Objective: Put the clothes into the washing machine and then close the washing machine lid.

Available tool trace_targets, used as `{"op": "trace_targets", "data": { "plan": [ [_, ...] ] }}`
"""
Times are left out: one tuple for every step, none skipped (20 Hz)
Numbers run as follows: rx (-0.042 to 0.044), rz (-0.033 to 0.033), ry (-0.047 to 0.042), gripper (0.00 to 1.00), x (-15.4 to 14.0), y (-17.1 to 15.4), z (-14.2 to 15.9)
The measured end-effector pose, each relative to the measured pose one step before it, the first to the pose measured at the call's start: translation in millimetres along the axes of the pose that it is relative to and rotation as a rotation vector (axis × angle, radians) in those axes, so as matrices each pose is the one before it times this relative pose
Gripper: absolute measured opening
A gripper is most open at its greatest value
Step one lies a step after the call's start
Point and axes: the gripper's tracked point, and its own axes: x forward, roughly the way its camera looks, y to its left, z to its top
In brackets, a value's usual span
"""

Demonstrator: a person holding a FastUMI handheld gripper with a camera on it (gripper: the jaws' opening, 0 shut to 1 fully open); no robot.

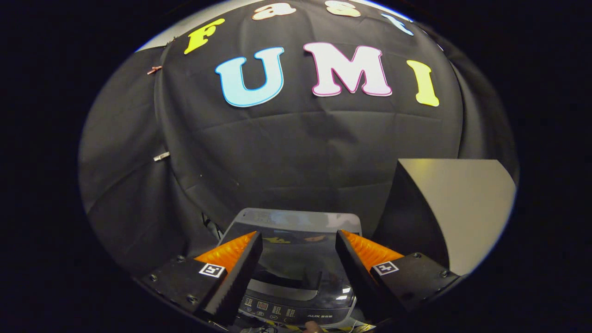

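The washing machine (296, 222) stands below and just ahead of my fingers, seen from above. Its dark glossy lid (296, 254) lies flat and shut, with a handle recess (286, 284) and the control panel (277, 310) at the near edge. My gripper (299, 240) hovers above the lid, open, with nothing between its fingers. No clothes are visible.
A pale table top (462, 203) with a dark side panel stands to the right of the machine. The black cloth wall (296, 152) hangs close behind the machine. A cable (210, 226) runs down at the machine's left rear.
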Motion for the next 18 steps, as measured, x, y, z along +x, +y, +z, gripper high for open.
{"op": "trace_targets", "data": {
  "plan": [
    [-0.00195,0.00647,-0.02936,0.99,-10.01,-0.22,8.8],
    [-0.00362,0.00462,-0.03102,1.0,-10.47,-1.16,9.13],
    [-0.00583,0.0014,-0.0333,0.99,-11.72,-2.77,7.13],
    [-0.01061,-0.00059,-0.0349,0.99,-10.5,-2.56,8.89],
    [-0.01514,-0.00194,-0.03348,0.99,-10.01,-3.86,7.7],
    [-0.01413,-0.0041,-0.02986,0.99,-10.49,-4.14,6.95],
    [-0.01047,-0.00236,-0.02769,0.99,-10.41,-4.87,6.58],
    [-0.00694,0.00158,-0.02698,0.99,-11.29,-1.17,7.48],
    [-0.0051,0.00212,-0.02668,0.99,-11.4,-1.43,7.98],
    [-0.0048,0.00046,-0.02676,0.99,-10.79,-1.99,8.84],
    [-0.00465,0.00046,-0.02699,0.99,-11.39,-2.78,8.02],
    [-0.00443,0.00027,-0.02506,0.99,-10.66,-1.9,7.58],
    [-0.00487,-0.00089,-0.02285,0.99,-9.8,-3.15,7.12],
    [-0.00586,-0.0029,-0.02076,0.99,-9.98,-2.36,6.6],
    [-0.00578,-0.00267,-0.02041,0.99,-10.49,-3.86,7.06],
    [-0.0046,-0.00086,-0.02297,0.99,-11.61,-3.53,8.98],
    [-0.00562,0.00077,-0.02537,0.99,-11.76,-2.98,8.89],
    [-0.0069,0.00081,-0.02549,0.99,-12.37,-3.1,8.43]
  ]
}}
